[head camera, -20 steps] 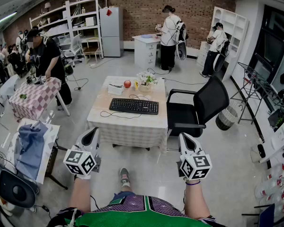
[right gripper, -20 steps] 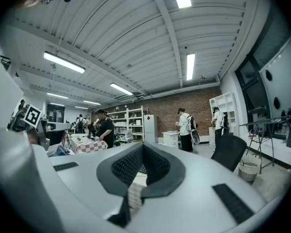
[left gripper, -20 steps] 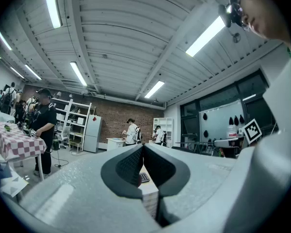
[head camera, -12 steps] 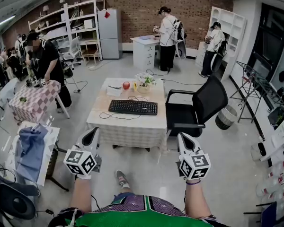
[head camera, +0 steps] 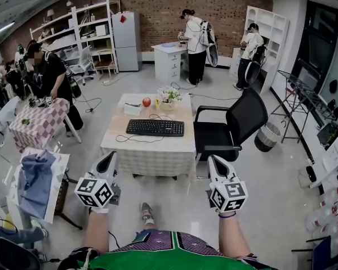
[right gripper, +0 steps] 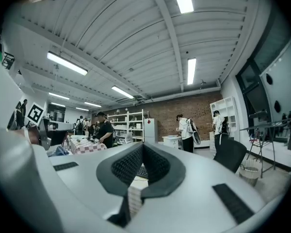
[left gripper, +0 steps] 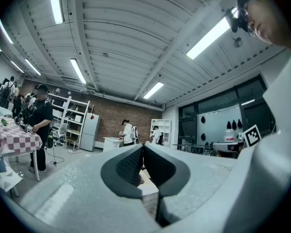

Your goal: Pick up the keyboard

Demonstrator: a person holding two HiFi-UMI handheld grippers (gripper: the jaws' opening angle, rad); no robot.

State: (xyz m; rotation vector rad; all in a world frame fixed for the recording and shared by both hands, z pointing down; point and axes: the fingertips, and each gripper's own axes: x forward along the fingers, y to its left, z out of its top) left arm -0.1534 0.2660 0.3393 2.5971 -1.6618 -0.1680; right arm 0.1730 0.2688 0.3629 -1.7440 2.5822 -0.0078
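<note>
Both grippers have stayed low and close to the person, while the desk (head camera: 158, 146) has slid a little up and to the left in the head view. The person in black (head camera: 53, 75) by the pink checked desk (head camera: 36, 122) has moved a bit to the left too.

The left gripper (head camera: 109, 162) and the right gripper (head camera: 215, 163) are held out level over the grey floor (head camera: 174, 207), well apart from the desk. Each one has its jaws pressed together with nothing between them.

The black keyboard (head camera: 155, 127) lies flat in the middle of the desk, and its thin cable (head camera: 132, 139) curls toward the near left corner. A red apple (head camera: 146, 102) and a small pot of flowers (head camera: 169, 97) sit by the far edge. A black office chair (head camera: 236, 122) stands at the right edge.

The room is big, with a brick wall (head camera: 158, 7) at the back, white shelves (head camera: 90, 32) and a grey fridge (head camera: 123, 41). Two more people (head camera: 194, 38) stand near a white cabinet (head camera: 169, 61). A blue cloth (head camera: 36, 176) lies on a small desk at the left.
</note>
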